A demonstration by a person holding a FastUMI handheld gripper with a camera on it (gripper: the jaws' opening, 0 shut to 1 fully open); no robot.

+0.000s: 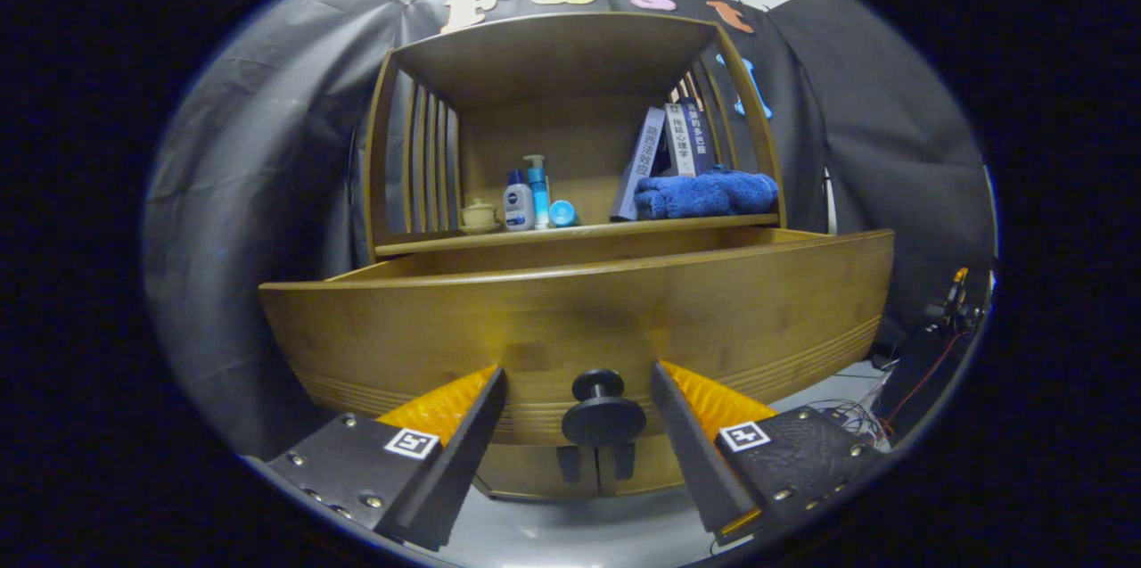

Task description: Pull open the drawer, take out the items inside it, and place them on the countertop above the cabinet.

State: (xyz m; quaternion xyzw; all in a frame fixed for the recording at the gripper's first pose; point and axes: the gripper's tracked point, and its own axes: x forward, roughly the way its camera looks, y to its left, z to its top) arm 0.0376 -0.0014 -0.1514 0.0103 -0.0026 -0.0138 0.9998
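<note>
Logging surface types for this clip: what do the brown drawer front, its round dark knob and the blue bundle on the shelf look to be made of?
Brown drawer front: wood, likely bamboo, with visible grain and satin sheen. Round dark knob, between the open gripper fingers: matte black, plastic or metal, can't tell. Blue bundle: fluffy folded cloth, probably a towel.

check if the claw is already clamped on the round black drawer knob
No, the claw is open, with the round black drawer knob sitting in the gap between its two fingers and neither finger touching it.
</note>
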